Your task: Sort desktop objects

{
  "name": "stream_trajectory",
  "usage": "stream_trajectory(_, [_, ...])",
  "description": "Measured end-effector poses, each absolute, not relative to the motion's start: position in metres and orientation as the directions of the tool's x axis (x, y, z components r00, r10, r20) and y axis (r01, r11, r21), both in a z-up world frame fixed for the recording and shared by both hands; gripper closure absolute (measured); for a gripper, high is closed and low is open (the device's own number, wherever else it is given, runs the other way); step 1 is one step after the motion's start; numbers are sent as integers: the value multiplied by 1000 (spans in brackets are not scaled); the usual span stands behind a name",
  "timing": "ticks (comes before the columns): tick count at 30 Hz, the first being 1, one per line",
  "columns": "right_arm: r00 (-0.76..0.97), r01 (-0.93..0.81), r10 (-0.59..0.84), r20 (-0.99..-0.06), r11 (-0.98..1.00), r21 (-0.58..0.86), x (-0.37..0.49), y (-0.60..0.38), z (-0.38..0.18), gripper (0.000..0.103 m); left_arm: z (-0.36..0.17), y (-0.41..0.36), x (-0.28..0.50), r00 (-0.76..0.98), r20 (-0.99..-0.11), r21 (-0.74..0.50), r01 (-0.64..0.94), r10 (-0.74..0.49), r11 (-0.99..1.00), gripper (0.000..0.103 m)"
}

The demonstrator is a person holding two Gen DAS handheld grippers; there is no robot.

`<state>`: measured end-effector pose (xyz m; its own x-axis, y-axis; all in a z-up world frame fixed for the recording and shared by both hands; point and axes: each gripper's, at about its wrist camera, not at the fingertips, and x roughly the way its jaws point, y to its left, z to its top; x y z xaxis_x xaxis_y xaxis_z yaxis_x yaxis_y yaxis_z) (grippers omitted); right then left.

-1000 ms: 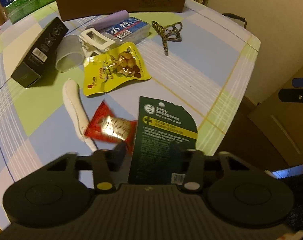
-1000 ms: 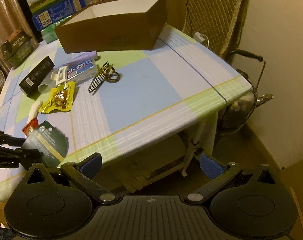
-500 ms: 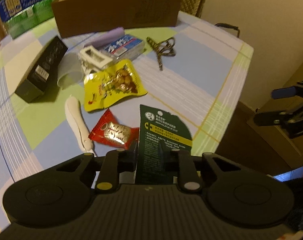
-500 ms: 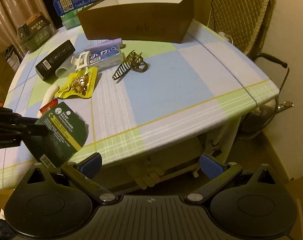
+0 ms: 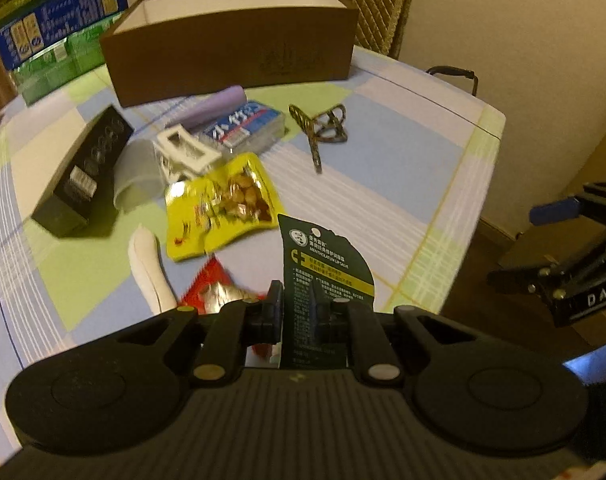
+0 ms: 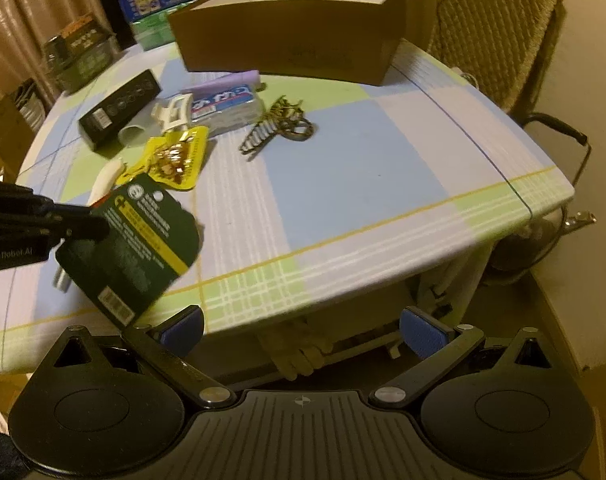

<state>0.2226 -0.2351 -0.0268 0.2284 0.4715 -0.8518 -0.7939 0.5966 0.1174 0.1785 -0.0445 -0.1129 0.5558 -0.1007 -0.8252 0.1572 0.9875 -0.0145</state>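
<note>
My left gripper (image 5: 299, 312) is shut on a dark green lip-balm card (image 5: 323, 276) and holds it upright above the near table edge; the card also shows in the right wrist view (image 6: 139, 240). My right gripper (image 6: 301, 330) is open and empty, off the table's front edge. On the table lie a yellow snack bag (image 5: 219, 204), a red candy packet (image 5: 211, 292), a white tube (image 5: 149, 268), a black box (image 5: 87, 168), a white clip (image 5: 183, 152), a blue tissue pack (image 5: 243, 124), a purple tube (image 5: 219, 104) and a striped hair claw (image 5: 323, 128).
A brown open box (image 5: 231, 52) stands at the table's far side. Blue and green cartons (image 5: 55, 36) are behind it at the left. A quilted chair (image 6: 491, 28) stands at the far right. The checked tablecloth (image 6: 363, 160) has a bare stretch on the right.
My left gripper closed on the green card and lifted it, tilting it upright. The right gripper moved closer to the table and stayed open.
</note>
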Motion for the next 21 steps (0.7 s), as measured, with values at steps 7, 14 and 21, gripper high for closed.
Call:
stream_trajectory(7, [306, -756, 438, -845, 652, 64, 245, -241, -25, 2, -109, -42, 193, 570, -818, 12, 156, -80, 988, 94])
stream_trajectory(14, [424, -705, 388, -818, 709, -29, 281, -247, -17, 2, -106, -47, 199, 580, -813, 57, 151, -42, 987, 95])
stream_trajectory(21, [489, -662, 371, -789, 747, -60, 317, -255, -4, 2, -108, -77, 218, 640, -765, 267, 217, 70, 939, 95])
